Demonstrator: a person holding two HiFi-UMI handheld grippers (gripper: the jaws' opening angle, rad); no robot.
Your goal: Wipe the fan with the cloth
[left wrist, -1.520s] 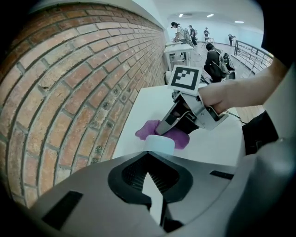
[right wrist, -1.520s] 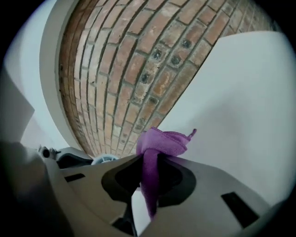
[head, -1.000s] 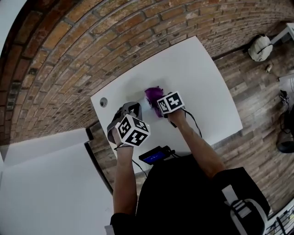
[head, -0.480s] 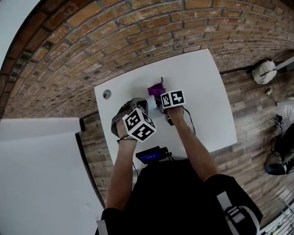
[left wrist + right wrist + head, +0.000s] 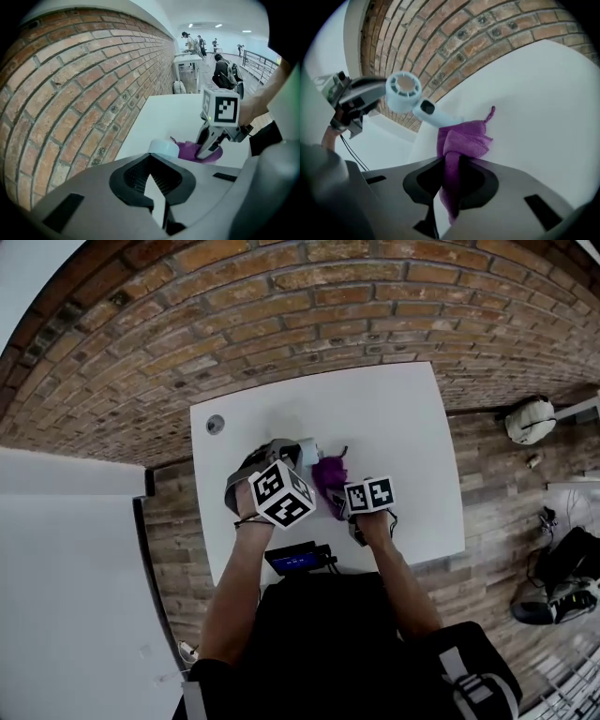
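Observation:
A pale blue handheld fan (image 5: pixel 307 450) is held over the white table (image 5: pixel 403 427), its round head (image 5: pixel 404 89) facing the right gripper view and its handle slanting down. My left gripper (image 5: pixel 289 452) is shut on the fan, whose blue body (image 5: pixel 164 146) shows just past the jaws. My right gripper (image 5: pixel 343 487) is shut on a purple cloth (image 5: pixel 330 476). The bunched cloth (image 5: pixel 461 138) hangs out of the jaws and lies against the lower end of the fan's handle. In the left gripper view the right gripper (image 5: pixel 208 150) stands over the cloth (image 5: pixel 190 151).
A brick wall (image 5: pixel 281 315) runs along the table's far edge. A round hole (image 5: pixel 215 424) sits in the table's far left corner. A black device with a blue screen (image 5: pixel 300 559) lies at the near edge. Bags (image 5: pixel 530 420) rest on the wooden floor to the right.
My right gripper has drawn back toward the person with the cloth, sliding it from the fan's far side down to the handle. The left gripper and fan kept still.

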